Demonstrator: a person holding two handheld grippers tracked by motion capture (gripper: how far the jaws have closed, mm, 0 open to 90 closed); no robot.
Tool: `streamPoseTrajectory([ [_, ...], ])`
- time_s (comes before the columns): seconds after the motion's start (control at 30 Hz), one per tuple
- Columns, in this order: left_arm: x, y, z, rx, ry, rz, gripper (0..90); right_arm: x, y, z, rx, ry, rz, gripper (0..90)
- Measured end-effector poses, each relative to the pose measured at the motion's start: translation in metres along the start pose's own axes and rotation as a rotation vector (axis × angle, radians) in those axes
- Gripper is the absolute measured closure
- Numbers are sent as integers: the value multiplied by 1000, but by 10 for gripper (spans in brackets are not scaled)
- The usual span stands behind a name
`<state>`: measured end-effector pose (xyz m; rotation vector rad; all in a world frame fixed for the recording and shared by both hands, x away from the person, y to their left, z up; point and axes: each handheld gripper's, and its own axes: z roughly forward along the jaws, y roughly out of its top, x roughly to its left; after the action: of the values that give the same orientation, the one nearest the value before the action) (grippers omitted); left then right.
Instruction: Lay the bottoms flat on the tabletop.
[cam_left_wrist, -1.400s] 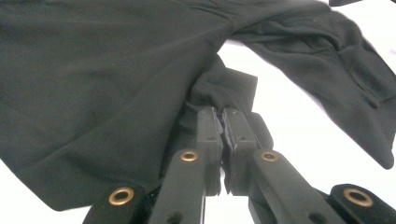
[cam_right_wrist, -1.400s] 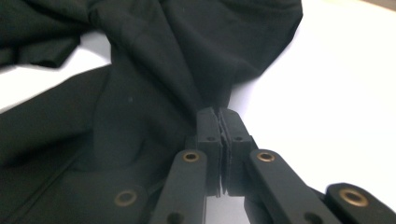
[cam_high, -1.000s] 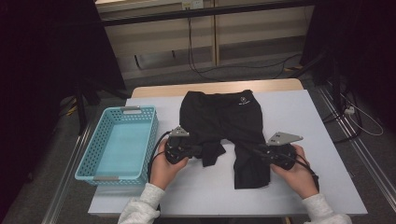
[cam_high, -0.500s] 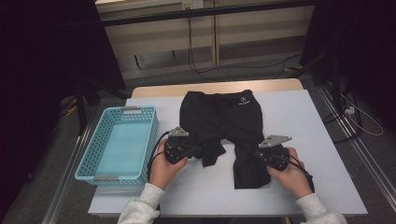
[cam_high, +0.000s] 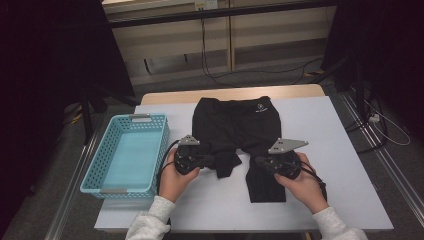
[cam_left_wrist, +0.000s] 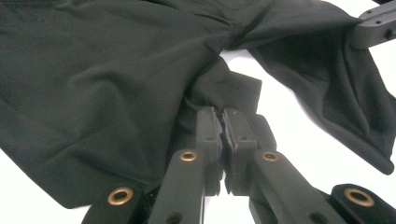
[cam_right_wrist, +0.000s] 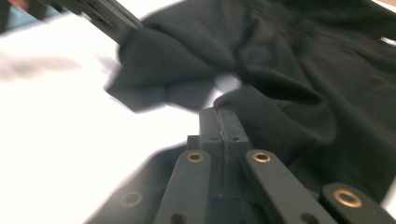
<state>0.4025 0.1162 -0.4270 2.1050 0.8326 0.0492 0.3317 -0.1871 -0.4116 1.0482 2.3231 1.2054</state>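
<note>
Black shorts (cam_high: 235, 120) lie flat on the white table (cam_high: 330, 130), waistband at the far side. My left gripper (cam_high: 212, 161) is shut on the crumpled hem of the shorts' left leg (cam_left_wrist: 102, 84), a fold of cloth pinched between its tips (cam_left_wrist: 222, 116). My right gripper (cam_high: 257, 161) is shut on the inner edge of the right leg, and dark cloth (cam_right_wrist: 289, 70) bunches at its closed tips (cam_right_wrist: 219, 116). The two grippers point toward each other, a short way apart. In the left gripper view the right gripper (cam_left_wrist: 373, 23) holds up a stretch of cloth.
A light blue plastic basket (cam_high: 130, 160) stands at the table's left side, close to my left hand. White tabletop lies bare to the right of the shorts and along the near edge. Beyond the far edge are the floor and cables.
My right hand has moved left toward the middle of the shorts and risen slightly, its jaws now closed on the leg's cloth. The left hand has stayed put.
</note>
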Motion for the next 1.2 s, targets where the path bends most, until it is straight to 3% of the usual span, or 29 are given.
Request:
streamPoseTrajectory([
  [0.2,2,-1,-1,1,-5,-1,854,14,10,15,-14,38,-11,900],
  [0.43,2,-1,0,-3,2,2,805,17,9,19,-33,64,-1,897],
  [0.5,0,0,1,-1,6,10,751,18,2,28,6,64,-18,824],
  [0.6,-2,0,3,-21,23,30,592,18,-4,33,40,31,-40,677],
  [0.7,-5,2,2,-43,17,24,482,15,-4,26,13,10,-26,546],
  [0.8,-7,5,1,-47,22,40,372,8,-5,16,-7,-24,-4,480],
  [0.93,-10,8,-2,-58,35,71,292,-1,-9,1,-33,-76,1,408],
  [1.07,-19,14,-4,-73,29,103,255,-12,-16,-8,-51,-111,40,330],
  [1.2,-29,19,-1,-78,3,124,237,-16,-24,-11,-43,-119,35,282],
])
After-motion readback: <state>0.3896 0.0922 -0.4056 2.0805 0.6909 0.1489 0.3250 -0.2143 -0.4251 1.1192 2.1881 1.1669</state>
